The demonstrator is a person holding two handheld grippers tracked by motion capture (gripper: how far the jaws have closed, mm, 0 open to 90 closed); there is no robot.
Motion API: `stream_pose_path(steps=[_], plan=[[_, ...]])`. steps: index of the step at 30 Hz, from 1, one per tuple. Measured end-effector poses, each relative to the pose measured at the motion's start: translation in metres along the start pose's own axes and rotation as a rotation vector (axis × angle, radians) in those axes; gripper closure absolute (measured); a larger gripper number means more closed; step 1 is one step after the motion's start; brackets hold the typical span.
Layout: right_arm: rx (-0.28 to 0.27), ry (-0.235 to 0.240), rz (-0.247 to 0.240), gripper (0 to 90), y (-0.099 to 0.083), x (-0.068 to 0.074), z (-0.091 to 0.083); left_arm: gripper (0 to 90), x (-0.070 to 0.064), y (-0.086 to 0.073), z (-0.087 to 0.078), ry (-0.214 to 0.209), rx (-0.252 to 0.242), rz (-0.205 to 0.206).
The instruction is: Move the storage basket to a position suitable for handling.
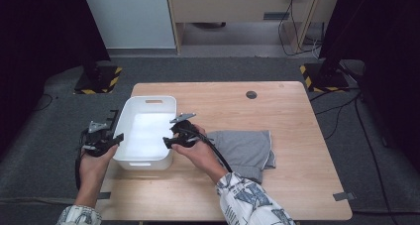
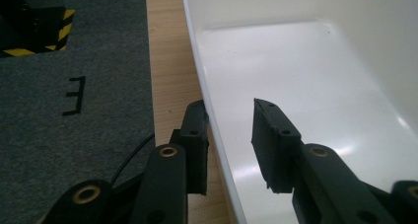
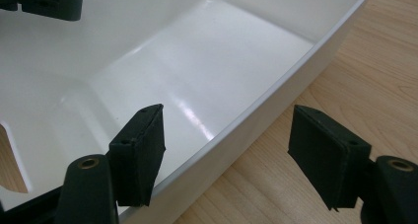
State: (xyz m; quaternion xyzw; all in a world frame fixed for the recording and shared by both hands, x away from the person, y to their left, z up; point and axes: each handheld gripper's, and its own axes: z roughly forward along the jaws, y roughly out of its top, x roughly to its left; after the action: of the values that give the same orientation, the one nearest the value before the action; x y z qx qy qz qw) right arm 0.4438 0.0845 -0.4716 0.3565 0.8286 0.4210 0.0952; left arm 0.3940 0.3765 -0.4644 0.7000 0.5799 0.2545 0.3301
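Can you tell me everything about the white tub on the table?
The white tub looks like smooth, shiny plastic, rectangular with rounded corners and a slot handle in its far end. It is empty and sits upright near the table's left edge, beside a folded grey cloth. The left gripper and right gripper each straddle a side wall, open.

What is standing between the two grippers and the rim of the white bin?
Nothing visible. The left gripper and the right gripper are open, each with one jaw on either side of the white bin rim.
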Motion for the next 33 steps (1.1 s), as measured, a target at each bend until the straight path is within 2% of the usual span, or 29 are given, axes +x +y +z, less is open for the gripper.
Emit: stream_pose_path(steps=[5,7,9,11,17,19,25,28,30,33], plan=[[0.02,0.011,-0.014,29.3,-0.001,0.001,-0.001,78.4,-0.004,0.001,0.002,0.012,-0.005,0.016],[0.026,0.005,-0.024,29.2,-0.002,0.0,-0.003,81.6,-0.007,0.001,0.003,0.006,0.002,0.021],[0.034,-0.007,-0.019,29.2,-0.006,-0.004,-0.004,82.1,-0.01,0.001,0.003,-0.01,-0.003,0.009],[0.028,0.001,-0.005,30.8,-0.009,-0.009,-0.006,80.9,-0.014,0.0,0.003,-0.019,-0.005,0.0],[0.027,-0.022,-0.017,36.0,-0.011,-0.015,-0.011,75.5,-0.025,-0.001,0.001,-0.041,-0.002,0.013],[0.023,-0.034,-0.021,38.1,-0.011,-0.018,-0.011,71.9,-0.028,-0.002,0.001,-0.044,-0.001,0.018],[0.026,-0.047,-0.013,41.0,-0.012,-0.025,-0.012,58.6,-0.033,-0.004,0.003,-0.092,-0.018,0.014],[0.03,-0.043,-0.005,40.1,-0.013,-0.026,-0.014,55.8,-0.034,-0.006,-0.001,-0.101,-0.043,0.01],[0.029,-0.04,-0.017,40.3,-0.013,-0.025,-0.015,54.3,-0.034,-0.007,-0.004,-0.103,-0.053,0.01],[0.033,-0.035,-0.019,42.0,-0.015,-0.023,-0.016,56.0,-0.034,-0.009,-0.008,-0.098,-0.054,0.006]])
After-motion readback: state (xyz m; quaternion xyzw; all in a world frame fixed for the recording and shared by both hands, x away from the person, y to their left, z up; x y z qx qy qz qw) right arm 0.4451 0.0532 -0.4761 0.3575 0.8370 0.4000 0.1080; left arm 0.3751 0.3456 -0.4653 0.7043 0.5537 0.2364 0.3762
